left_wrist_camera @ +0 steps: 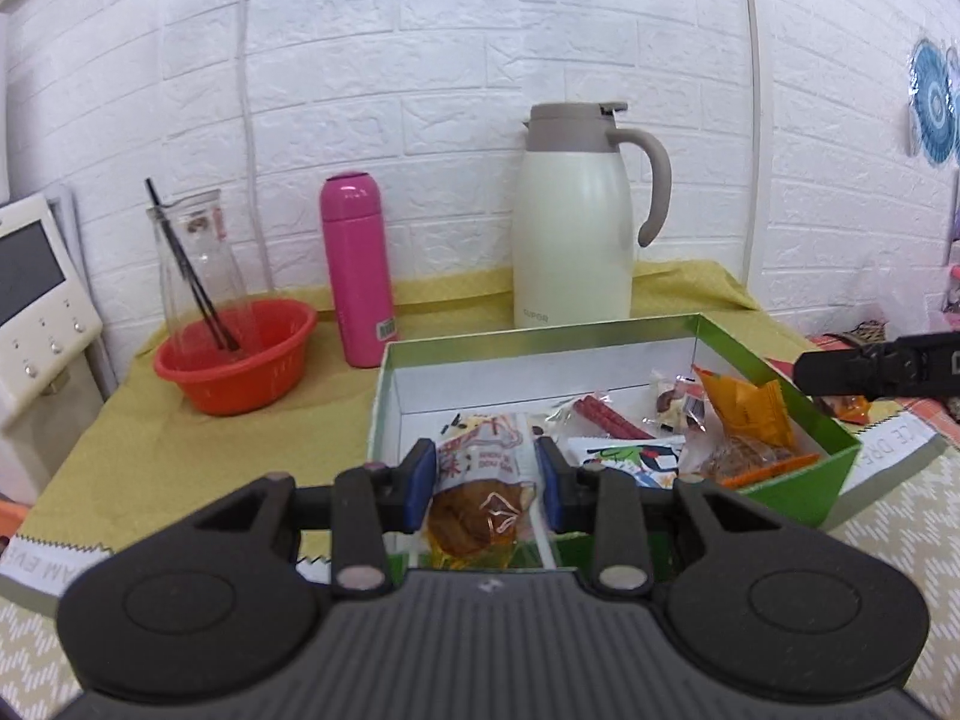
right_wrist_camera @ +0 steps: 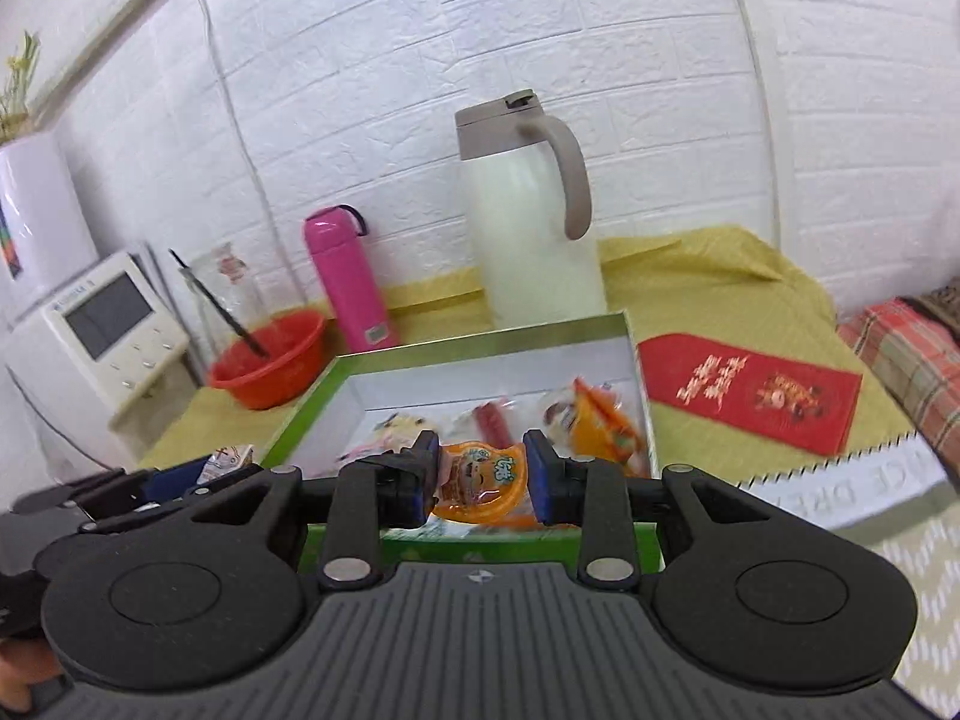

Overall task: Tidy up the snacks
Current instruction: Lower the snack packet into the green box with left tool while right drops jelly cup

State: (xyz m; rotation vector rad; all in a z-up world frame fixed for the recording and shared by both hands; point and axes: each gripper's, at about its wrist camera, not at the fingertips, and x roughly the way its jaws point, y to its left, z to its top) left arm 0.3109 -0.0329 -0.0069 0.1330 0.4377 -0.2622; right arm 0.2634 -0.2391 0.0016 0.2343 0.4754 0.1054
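Reading "SUPOR" low on the cream jug (left_wrist_camera: 573,222).

The right tool (right_wrist_camera: 480,483) clamps an orange plastic jelly cup (right_wrist_camera: 480,480) above the green-rimmed white cardboard box (right_wrist_camera: 480,341).

i am seeing a clear packet with a brown cake (left_wrist_camera: 480,516) and an orange jelly cup (right_wrist_camera: 480,483) held up over the green box (left_wrist_camera: 834,444), which has more snacks (left_wrist_camera: 744,420) lying inside.

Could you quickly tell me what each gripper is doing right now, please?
Left gripper: closed on a clear-wrapped brown pastry snack.
Right gripper: closed on an orange jelly cup.
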